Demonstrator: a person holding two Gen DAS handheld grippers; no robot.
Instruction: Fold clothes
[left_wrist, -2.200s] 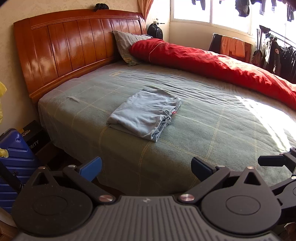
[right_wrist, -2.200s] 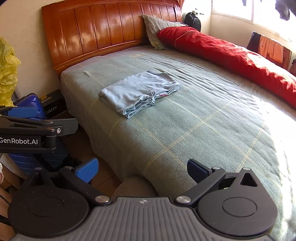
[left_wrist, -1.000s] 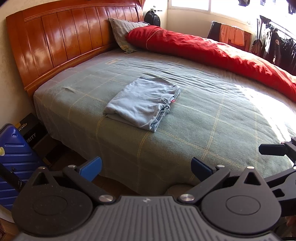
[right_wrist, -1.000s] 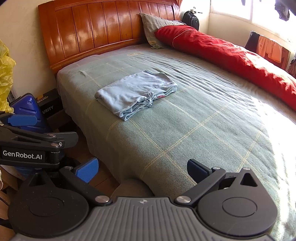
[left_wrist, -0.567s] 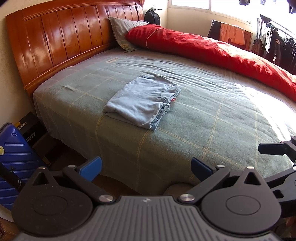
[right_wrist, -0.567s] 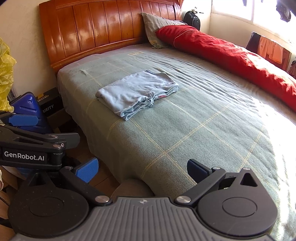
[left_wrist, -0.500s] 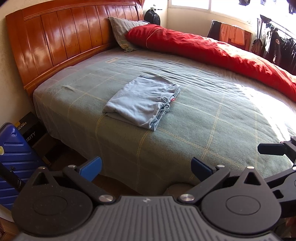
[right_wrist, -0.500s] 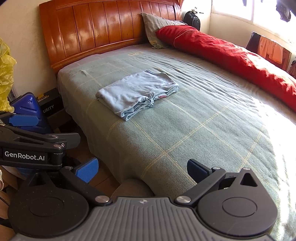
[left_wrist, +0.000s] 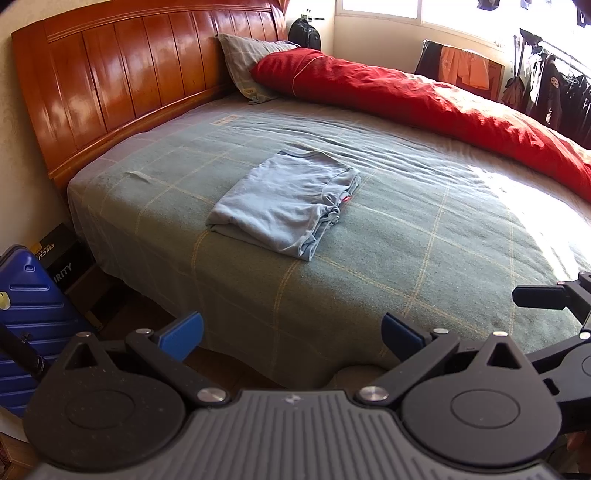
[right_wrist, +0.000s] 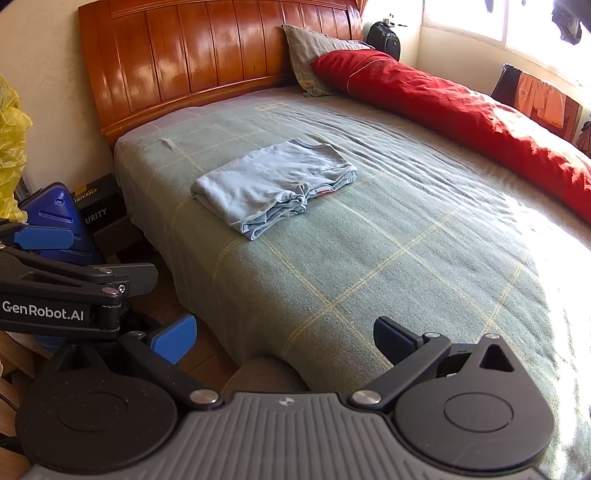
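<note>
Shirt (left_wrist: 286, 205) lies folded into a compact rectangle on the green blanket (left_wrist: 406, 258), toward the headboard-side half of the bed, well apart from both grippers. Judgement: folding looks finished, grippers pulled back off the bed edge, so this reads as the end step or a pause before a next garment; no other loose garment shows on the bed. Next move, if any, calls for a light tidy of the bunched open edge on the shirt's right side, or a reach for new clothing from elsewhere

Left gripper (left_wrist: 291, 330): jaws wide apart, nothing between them, held off the near edge of the bed. Right gripper (right_wrist: 284, 334): likewise spread wide, empty, also off the near edge, just beside the left one

Materials: shirt is thin light-blue knit, soft, slightly wrinkled, layered edges stacked and a bit ragged at the right, small red tag peeking out. Blanket is coarse woven green with pale yellow grid lines, lightly rippled near the shirt. Red duvet (left_wrist: 424, 99) bulky, puffy, rolled along the far side. Headboard (left_wrist: 129, 77) glossy curved wood panels. Grey checked pillow (left_wrist: 247, 66) against it. Blue hard-shell suitcase (left_wrist: 26, 295) ribbed, on the floor at left. Finger pads (left_wrist: 183, 334) blue, flat
</note>
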